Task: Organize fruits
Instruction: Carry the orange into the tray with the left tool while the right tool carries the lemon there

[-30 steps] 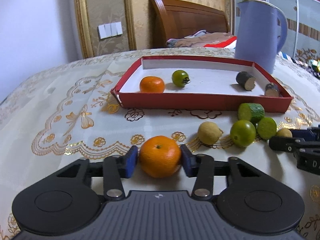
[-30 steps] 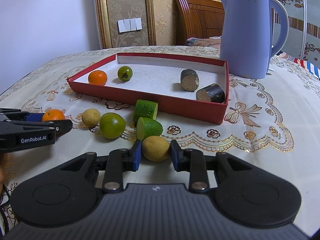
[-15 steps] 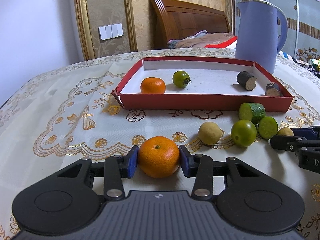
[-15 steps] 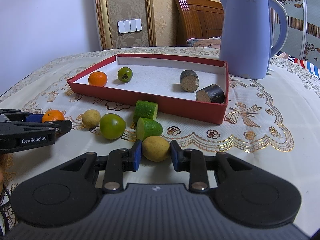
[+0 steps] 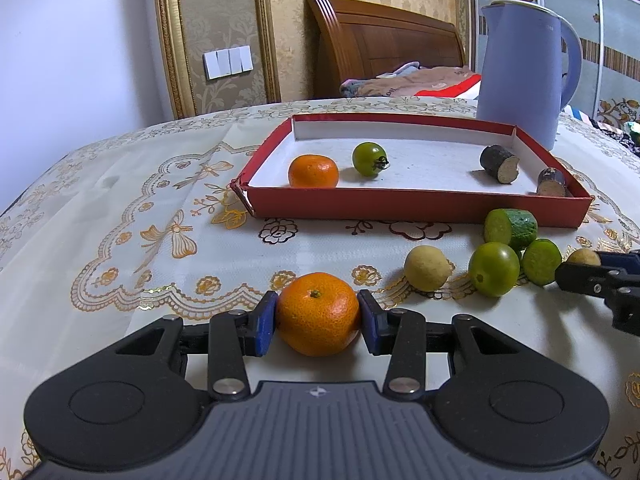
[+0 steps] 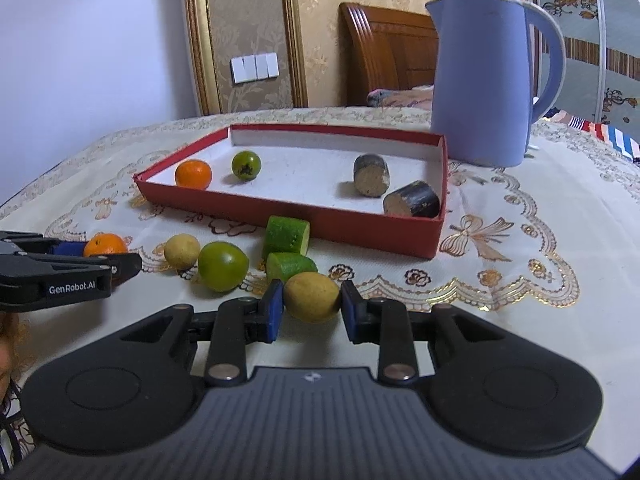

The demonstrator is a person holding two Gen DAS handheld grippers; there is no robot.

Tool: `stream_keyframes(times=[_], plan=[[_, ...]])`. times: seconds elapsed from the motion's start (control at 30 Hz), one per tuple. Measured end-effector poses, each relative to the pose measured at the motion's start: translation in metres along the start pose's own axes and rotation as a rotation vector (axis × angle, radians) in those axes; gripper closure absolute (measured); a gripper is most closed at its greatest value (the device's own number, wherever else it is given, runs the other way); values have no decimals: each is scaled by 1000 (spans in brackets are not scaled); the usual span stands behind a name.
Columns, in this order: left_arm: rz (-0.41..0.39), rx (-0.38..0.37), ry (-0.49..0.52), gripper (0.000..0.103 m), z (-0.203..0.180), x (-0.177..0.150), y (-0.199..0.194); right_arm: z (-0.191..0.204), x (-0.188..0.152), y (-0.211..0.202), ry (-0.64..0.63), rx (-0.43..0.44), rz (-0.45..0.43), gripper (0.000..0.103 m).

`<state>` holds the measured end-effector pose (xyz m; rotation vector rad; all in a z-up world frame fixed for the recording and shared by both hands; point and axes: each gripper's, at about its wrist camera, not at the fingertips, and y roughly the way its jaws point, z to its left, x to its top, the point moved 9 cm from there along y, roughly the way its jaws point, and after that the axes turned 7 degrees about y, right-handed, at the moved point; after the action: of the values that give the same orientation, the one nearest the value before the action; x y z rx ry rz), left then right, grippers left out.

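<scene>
My left gripper [image 5: 318,316] is shut on an orange tangerine [image 5: 318,312] that rests on the tablecloth. In the right wrist view my right gripper [image 6: 312,300] is shut on a small yellow-brown fruit [image 6: 313,297], also on the cloth. A red tray [image 5: 416,210] with a white floor stands behind; it holds a second tangerine [image 5: 313,171], a green tomato [image 5: 369,159] and two dark cane pieces [image 5: 500,164]. Loose in front of the tray lie another yellow-brown fruit [image 5: 425,267], a green tomato [image 5: 494,269] and two green cucumber pieces [image 5: 512,227].
A tall lilac jug [image 6: 486,80] stands behind the tray's right corner. The table wears a cream cloth with gold embroidery [image 5: 132,240]. A wooden headboard [image 5: 380,44] and bedding lie beyond the table. The left gripper's arm [image 6: 60,272] reaches in from the left of the right wrist view.
</scene>
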<state>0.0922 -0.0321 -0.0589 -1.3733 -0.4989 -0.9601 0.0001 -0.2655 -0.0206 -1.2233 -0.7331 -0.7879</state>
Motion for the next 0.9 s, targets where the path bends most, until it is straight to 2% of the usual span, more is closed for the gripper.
stream_keyframes(times=[0.2, 0.33, 0.5, 0.77, 0.9], plan=[[7, 23, -46, 61, 9, 1, 0, 0, 9, -9, -26, -20, -62, 74], [31, -2, -109, 61, 15, 5, 3, -4, 19, -10, -36, -34, -81, 74], [21, 30, -95, 61, 14, 19, 5, -9, 36, -8, -35, -46, -103, 74], [-18, 16, -77, 61, -2, 55, 15, -10, 65, 11, -25, -67, -130, 74], [-36, 1, -78, 61, -10, 74, 23, -7, 76, 32, -34, -92, -113, 74]])
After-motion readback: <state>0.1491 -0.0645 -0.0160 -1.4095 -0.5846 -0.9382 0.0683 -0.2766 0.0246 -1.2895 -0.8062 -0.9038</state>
